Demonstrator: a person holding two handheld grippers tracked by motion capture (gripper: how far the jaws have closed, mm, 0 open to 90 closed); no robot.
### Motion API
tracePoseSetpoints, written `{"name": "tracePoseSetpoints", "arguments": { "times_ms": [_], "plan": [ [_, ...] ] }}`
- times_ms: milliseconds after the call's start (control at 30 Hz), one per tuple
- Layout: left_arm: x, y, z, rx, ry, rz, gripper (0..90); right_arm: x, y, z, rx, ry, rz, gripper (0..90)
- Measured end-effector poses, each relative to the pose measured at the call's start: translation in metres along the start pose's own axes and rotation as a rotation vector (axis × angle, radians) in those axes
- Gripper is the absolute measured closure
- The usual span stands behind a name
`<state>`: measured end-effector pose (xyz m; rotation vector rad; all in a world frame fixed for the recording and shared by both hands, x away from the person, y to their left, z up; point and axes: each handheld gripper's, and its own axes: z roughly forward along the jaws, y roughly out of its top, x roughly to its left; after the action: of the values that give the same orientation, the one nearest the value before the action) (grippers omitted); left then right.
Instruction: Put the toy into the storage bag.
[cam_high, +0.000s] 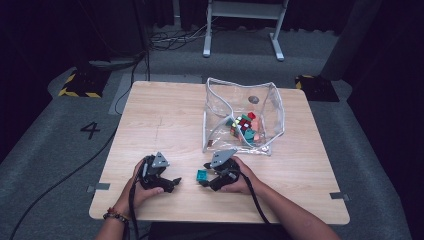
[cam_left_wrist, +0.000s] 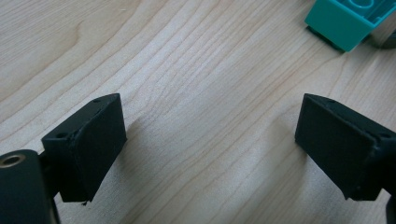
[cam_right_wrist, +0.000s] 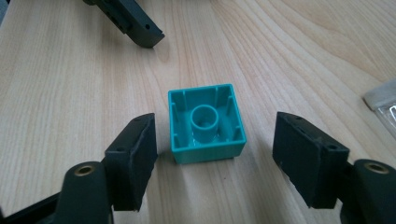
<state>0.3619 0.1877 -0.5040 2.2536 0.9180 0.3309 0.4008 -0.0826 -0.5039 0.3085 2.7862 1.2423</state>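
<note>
With my right gripper (cam_right_wrist: 215, 158) spread wide around the upturned teal block (cam_right_wrist: 207, 122) on the table (cam_high: 165, 120) and gripping nothing, I risk nudging it askew if one pad lands first, while my left gripper (cam_left_wrist: 210, 144) idles open and empty.

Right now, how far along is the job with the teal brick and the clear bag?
Done: several coloured bricks already sit inside the clear bag. In hand: one teal brick lies hollow side up on the table, between the open right gripper, not yet clamped. The left gripper is open over bare wood. Left: grip the brick, probably bag it.
</note>
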Motion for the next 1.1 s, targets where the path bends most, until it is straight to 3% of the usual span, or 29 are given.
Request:
{"name": "tracePoseSetpoints", "arguments": {
  "times_ms": [133,400,500,733,800,1100],
  "plan": [
    [0.000,0.000,0.000,0.000,0.000,0.000,8.9,0.001,0.001,0.002,-0.007,0.001,-0.020,33.0],
    [0.000,0.000,0.000,0.000,0.000,0.000,8.9,0.004,0.003,0.005,-0.007,-0.020,-0.016,35.2],
    [0.000,0.000,0.000,0.000,0.000,0.000,8.9,0.004,0.003,0.005,-0.017,-0.020,-0.003,42.7],
    [0.000,0.000,0.000,0.000,0.000,-0.001,8.9,0.003,0.000,0.001,-0.029,-0.014,-0.029,59.0],
    [0.000,0.000,0.000,0.000,0.000,-0.001,8.9,0.004,-0.001,0.000,-0.031,-0.010,-0.004,59.3],
    [-0.001,0.000,0.000,0.003,-0.014,-0.010,8.9,0.004,-0.007,-0.016,-0.019,-0.016,-0.003,59.5]
  ]
}}
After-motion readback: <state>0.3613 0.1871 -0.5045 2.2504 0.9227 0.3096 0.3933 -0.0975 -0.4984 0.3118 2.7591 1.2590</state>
